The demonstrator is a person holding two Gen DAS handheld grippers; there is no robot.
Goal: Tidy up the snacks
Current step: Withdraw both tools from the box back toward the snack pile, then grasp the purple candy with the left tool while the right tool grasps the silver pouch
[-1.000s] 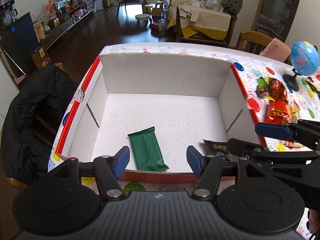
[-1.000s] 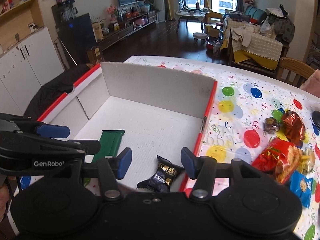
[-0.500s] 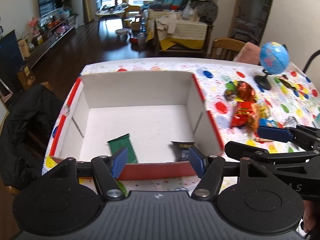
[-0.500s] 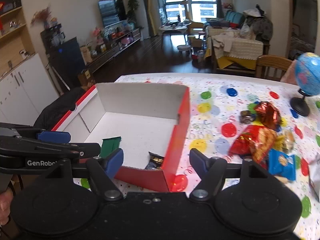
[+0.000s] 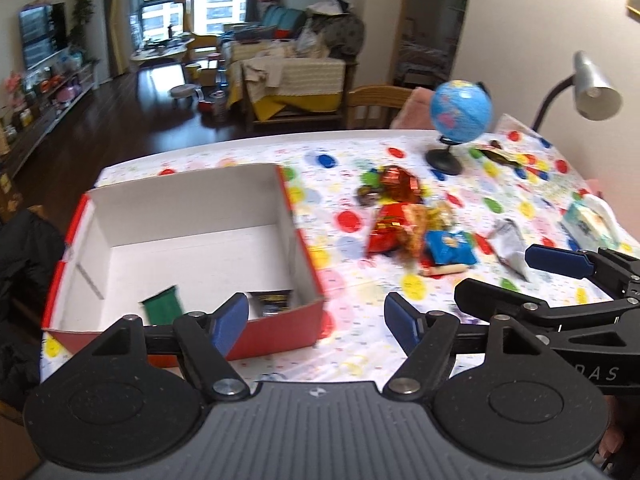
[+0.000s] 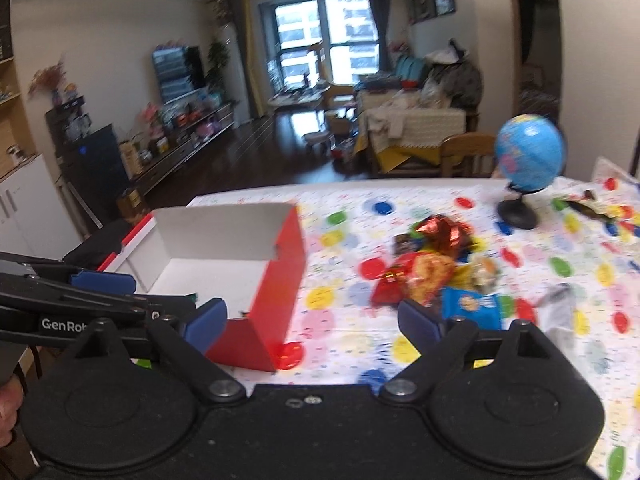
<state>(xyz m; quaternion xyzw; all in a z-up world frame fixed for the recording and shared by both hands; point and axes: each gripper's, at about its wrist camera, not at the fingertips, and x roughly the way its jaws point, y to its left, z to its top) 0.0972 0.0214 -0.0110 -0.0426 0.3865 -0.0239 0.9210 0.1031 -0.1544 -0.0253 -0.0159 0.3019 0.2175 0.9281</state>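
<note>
Both views, left to right, with the red box [image 5: 304, 320] as landmark. Over the last second both hand-held grippers have pulled back from over the box and swung toward the loose snacks to its right; a second ago each camera looked down into the box interior, whereas now the box sits at the left of both views.

Inside the box, against its near wall, lie the green packet [image 5: 162, 309] and, to its right, the dark packet [image 5: 274, 301]; both lay there a second ago as well, so they read as already sorted.

The left hand-held gripper [image 5: 314, 322] is spread wide and holds nothing, hanging over the near right corner of the box. The right hand-held gripper [image 6: 312, 322] is likewise spread and empty, over the bench [image 6: 348, 344] just right of the box.

Right of the box, well apart from it, the unsorted pile remains: the red bag [image 5: 390, 230], the foil-wrapped snack [image 5: 400, 184] behind it, the blue packet [image 5: 448, 246] at its right, and the white wrapper [image 5: 508, 246] farther right. Beyond the pile stands the globe [image 5: 462, 110].

Judgement: one deposit cycle appears complete and the next pick is beginning; most of the sorting is still ahead.
</note>
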